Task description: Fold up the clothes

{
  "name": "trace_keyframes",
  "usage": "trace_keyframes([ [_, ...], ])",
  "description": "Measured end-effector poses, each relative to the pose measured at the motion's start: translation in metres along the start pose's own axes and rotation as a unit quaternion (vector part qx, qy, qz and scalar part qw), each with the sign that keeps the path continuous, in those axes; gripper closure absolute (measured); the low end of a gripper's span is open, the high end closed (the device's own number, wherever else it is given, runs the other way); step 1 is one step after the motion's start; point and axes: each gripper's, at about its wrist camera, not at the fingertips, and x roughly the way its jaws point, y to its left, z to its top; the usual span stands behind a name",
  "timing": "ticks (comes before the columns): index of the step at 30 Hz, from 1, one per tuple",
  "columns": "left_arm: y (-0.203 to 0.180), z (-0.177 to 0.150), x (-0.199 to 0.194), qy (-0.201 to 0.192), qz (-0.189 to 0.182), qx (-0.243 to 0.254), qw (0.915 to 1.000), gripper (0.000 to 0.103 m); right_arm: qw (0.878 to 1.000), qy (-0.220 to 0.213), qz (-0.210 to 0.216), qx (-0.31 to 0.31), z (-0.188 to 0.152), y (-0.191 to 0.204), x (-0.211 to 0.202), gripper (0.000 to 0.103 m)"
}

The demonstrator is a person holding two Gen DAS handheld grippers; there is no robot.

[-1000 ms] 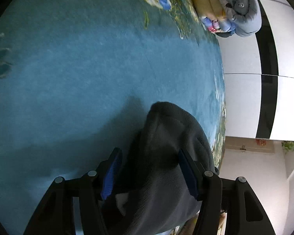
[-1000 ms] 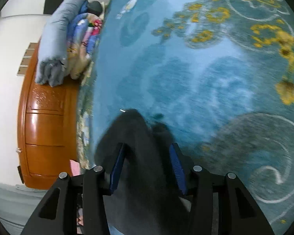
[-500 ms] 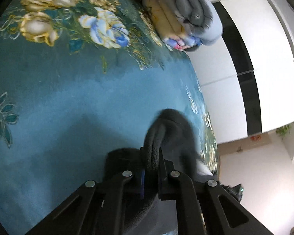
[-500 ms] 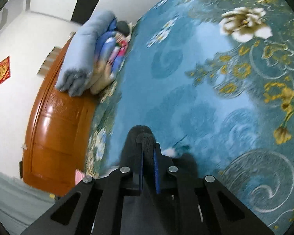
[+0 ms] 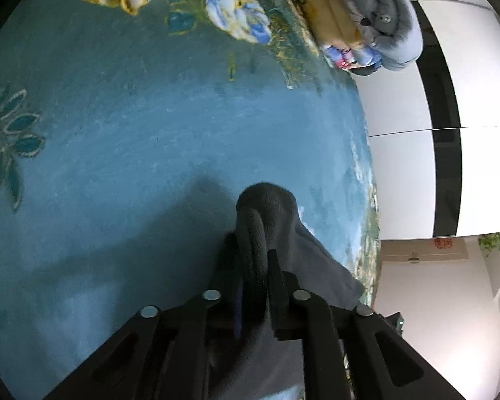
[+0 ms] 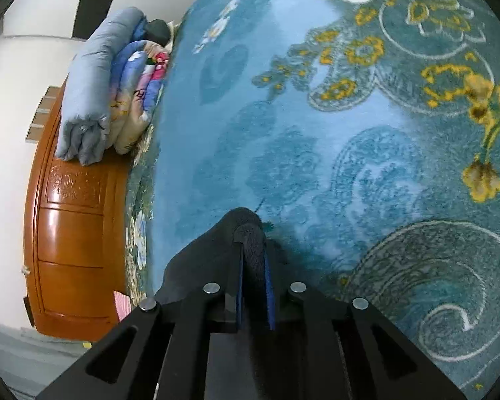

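Observation:
A dark grey fleece garment (image 5: 266,213) is pinched at a fold by my left gripper (image 5: 253,260), which is shut on it. The cloth hangs from the jaws above the blue flowered bedspread (image 5: 150,133) and trails down to the right. In the right wrist view the same dark grey garment (image 6: 246,230) bulges out between the blue pads of my right gripper (image 6: 253,263), also shut on it. Cloth drapes off to the left of those jaws over the bedspread (image 6: 316,133). Most of the garment is hidden below both grippers.
A stack of folded quilts (image 5: 360,20) lies at the far end of the bed, also seen as quilts (image 6: 116,93) against an orange wooden headboard (image 6: 73,233). White wardrobe doors (image 5: 416,133) stand beyond the bed edge.
One second ago both grippers stood open around the garment; they have closed on it and lifted it off the bedspread. Both views have since swung slightly.

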Motion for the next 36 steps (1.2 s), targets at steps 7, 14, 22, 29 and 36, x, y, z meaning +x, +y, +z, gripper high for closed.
trace_keyframes([
  [7,0.03,-0.068,-0.067,-0.034,0.015,0.018,0.9992,0.024,0.999,-0.002,0.016,-0.04,-0.05,-0.009,-0.053,0.045],
  [14,0.058,-0.102,-0.047,0.019,0.02,0.0,0.9996,0.023,0.998,0.029,0.042,0.032,-0.112,-0.064,-0.063,0.025],
  [22,0.057,-0.079,-0.009,0.056,-0.019,0.006,0.9982,0.023,0.996,0.027,0.068,0.056,-0.125,-0.072,-0.031,0.025],
  [29,0.053,-0.07,0.005,0.076,-0.043,0.023,0.9959,0.023,0.992,-0.001,0.112,0.059,-0.115,-0.067,-0.019,0.025],
  [36,0.045,-0.064,0.012,0.088,-0.051,0.047,0.9937,0.026,0.989,-0.036,0.118,0.076,-0.114,-0.063,-0.01,0.044],
])
